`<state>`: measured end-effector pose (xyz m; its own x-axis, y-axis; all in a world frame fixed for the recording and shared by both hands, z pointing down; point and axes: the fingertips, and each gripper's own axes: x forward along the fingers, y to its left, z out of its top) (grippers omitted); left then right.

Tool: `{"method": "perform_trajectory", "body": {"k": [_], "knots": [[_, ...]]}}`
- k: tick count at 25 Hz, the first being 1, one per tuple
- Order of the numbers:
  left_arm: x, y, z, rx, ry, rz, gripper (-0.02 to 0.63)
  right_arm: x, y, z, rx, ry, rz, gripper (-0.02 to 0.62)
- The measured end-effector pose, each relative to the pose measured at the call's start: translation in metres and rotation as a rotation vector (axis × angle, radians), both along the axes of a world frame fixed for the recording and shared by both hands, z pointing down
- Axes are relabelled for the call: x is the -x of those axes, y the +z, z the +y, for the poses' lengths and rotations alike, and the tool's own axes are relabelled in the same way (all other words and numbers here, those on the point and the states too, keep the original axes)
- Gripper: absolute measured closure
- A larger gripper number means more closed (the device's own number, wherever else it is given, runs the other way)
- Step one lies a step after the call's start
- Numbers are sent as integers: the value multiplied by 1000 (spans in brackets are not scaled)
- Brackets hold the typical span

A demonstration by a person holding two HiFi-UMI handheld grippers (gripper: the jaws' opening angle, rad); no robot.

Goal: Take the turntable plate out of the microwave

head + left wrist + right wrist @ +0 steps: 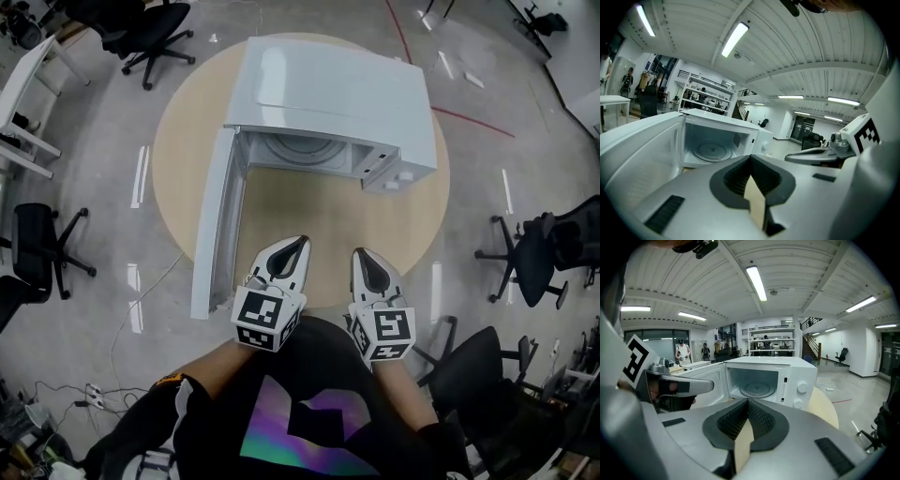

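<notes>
**Item 1. White box-shaped microwave oven** (328, 94). Stands toward the far side of the round, pale wooden desk (319, 220). The cavity mouth faces the person.

**Item 2. White hinged microwave door** (214, 220). Swung fully open to the person's left, so the cavity is open to reach from the front.

**Item 3. Round clear glass turntable plate** (712, 152). Lies flat on the cavity floor, in its working seat. Not taken out, and nothing touches it.

**Item 4. Left gripper** (302, 240), white shell with dark padded jaws. Held low over the near desk edge, close to the person's body and well apart from the oven. Jaws closed tip to tip with nothing between them. Aimed toward the open cavity.

**Item 5. Right gripper** (361, 251), same make. Held just beside the left one, level with it. Jaws likewise brought together and empty.

**Item 6. Two round white control knobs** (802, 388) on the oven's right front panel. Untouched.

**Item 7. Black wheeled office chairs** (525, 258) on the grey floor around the desk. Clear of the work.

**Status, as judged.** The task looks to be at its start, with the door open. The reach into the cavity comes next, and a flat glass plate will likely need the jaws parted and slid in at its rim.
</notes>
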<state>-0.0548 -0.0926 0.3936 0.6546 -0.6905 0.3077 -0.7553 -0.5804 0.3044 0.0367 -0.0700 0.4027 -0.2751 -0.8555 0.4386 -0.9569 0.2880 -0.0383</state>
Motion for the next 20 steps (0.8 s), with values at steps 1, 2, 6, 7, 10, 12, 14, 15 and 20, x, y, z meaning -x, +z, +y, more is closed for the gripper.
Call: {"method": "perform_trajectory", "body": {"k": [1,2,6,7,10,12,14,15,20], "knots": [[3,1,-5,3,-6,6,560,3,1,-5,4,-3,2,578],[6,2,-9,5,-11,11,558,6,1,-10,8,-5,3,578],[18,5,-22,19,-24,4,558,13,4,-27,16,-7,-2,578],[21,6,-24,23,-30,0,558,15,5,-32,18,-9,-4,578],[28,7,-29,24,-54,-7,558,20,9,-46,24,-30,-16,578],[32,9,-34,26,-77,-12,558,25,13,-57,26,-55,-30,578],[34,12,-41,28,-104,-14,558,28,18,-70,26,-87,-38,578],[33,14,-45,31,-117,-15,558,29,20,-76,25,-105,-39,578],[28,25,-65,69,-178,-17,558,27,28,-104,32,-171,-52,578]]}}
